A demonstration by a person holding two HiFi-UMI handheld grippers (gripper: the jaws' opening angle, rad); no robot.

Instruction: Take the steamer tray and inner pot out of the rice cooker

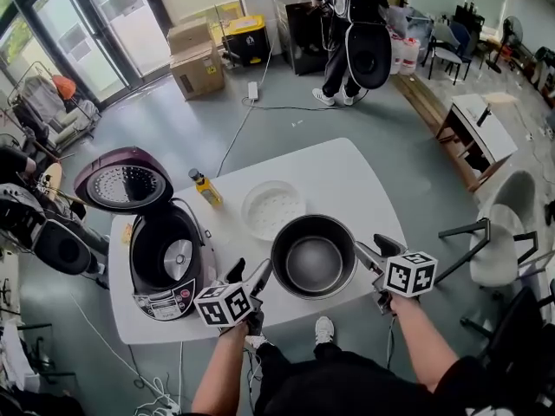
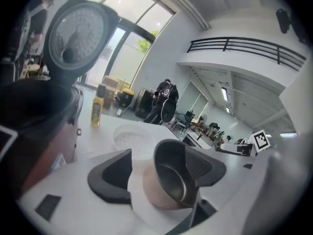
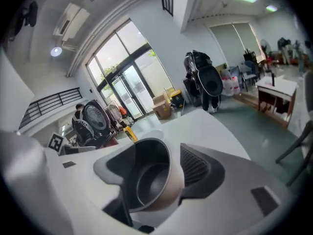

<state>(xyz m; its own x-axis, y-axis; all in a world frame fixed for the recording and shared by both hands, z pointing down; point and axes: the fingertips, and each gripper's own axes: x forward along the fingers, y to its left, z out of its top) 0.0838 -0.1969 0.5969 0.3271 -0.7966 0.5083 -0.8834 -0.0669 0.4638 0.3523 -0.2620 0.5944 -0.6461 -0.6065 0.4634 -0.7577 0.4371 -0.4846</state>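
A: Dark metal inner pot (image 1: pixel 313 256) is found on the white table (image 1: pixel 347 180), right of the open maroon rice cooker (image 1: pixel 163 304); the round white steamer tray (image 1: pixel 272 208) lies just beyond.
B: Left gripper (image 1: pixel 250 274) and right gripper (image 1: pixel 373 250): the jaws of these 2 are parted astride the rim, unpressed. The pot could be dragged if they are withdrawn askew.

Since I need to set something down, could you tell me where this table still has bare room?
Bare: the far right of the table, beyond the inner pot and right of the steamer tray. Crowded: the left, with the rice cooker and yellow bottle.

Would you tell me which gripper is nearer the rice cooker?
Left. The left gripper sits close beside the rice cooker; the right gripper is beyond the inner pot.
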